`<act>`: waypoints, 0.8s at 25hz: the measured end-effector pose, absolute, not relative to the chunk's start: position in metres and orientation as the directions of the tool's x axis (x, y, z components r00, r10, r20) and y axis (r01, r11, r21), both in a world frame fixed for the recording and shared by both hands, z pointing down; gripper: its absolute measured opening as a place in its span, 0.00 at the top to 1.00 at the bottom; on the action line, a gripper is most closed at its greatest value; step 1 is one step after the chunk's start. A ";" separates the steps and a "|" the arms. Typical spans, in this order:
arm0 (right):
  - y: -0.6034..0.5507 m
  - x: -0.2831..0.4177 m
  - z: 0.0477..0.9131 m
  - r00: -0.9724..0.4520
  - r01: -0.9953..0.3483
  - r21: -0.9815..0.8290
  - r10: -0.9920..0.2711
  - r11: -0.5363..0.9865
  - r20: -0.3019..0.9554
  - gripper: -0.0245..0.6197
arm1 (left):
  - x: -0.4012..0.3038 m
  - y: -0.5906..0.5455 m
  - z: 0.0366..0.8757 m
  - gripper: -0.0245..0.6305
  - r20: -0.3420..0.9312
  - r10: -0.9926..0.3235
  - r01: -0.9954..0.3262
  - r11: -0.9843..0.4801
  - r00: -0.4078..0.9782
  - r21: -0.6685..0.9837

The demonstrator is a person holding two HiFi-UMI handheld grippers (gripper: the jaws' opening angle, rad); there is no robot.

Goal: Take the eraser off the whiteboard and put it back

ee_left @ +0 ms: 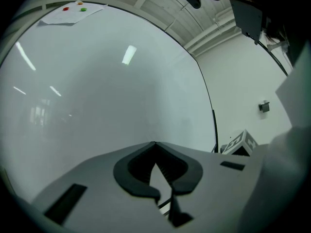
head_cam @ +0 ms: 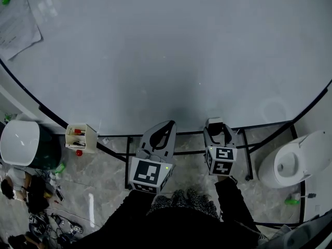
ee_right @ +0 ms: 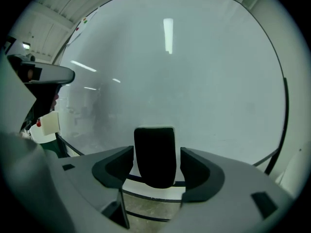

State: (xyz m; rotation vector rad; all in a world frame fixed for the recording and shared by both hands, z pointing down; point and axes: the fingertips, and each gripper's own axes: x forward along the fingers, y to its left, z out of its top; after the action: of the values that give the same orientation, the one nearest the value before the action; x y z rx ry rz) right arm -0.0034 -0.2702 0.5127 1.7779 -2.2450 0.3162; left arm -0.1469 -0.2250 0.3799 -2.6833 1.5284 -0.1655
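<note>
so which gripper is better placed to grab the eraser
Right. The right gripper has open fingers flanking the eraser on the whiteboard; the left gripper is shut, with nothing between its fingers.

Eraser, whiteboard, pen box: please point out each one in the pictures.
eraser (ee_right: pixel 154 157): right gripper view, middle of its black face.
whiteboard (head_cam: pixel 171 51): head view, bare middle of the board.
pen box (head_cam: pixel 88 142): head view, its white side wall.

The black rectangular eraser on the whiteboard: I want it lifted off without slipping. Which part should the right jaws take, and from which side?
Take the black rectangular eraser by its two long upright flanks, coming straight at the face of the glossy whiteboard. It stands tall and narrow, centred between the open jaws of the right gripper.
</note>
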 end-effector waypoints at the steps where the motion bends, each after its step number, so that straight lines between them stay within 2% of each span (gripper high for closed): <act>1: -0.273 -0.004 0.516 -0.208 -0.976 -0.011 -0.917 0.217 0.341 0.52 | -0.148 -0.225 0.380 0.95 0.069 -0.861 -0.855 -0.509 0.504 -0.097; 12: -0.287 -0.004 0.523 -0.137 -0.988 0.017 -0.927 0.153 0.350 0.52 | -0.158 -0.223 0.380 0.95 0.075 -0.861 -0.856 -0.508 0.502 -0.102; 20: -0.283 -0.001 0.522 -0.138 -0.987 0.035 -0.928 0.159 0.345 0.55 | -0.154 -0.224 0.378 0.95 0.067 -0.856 -0.851 -0.517 0.512 -0.095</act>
State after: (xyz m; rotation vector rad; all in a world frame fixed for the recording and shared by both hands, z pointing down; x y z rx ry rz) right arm -0.0010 -0.2831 0.5220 1.8458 -2.1541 0.2899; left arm -0.1540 -0.2243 0.3782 -2.6879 1.5185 -0.1633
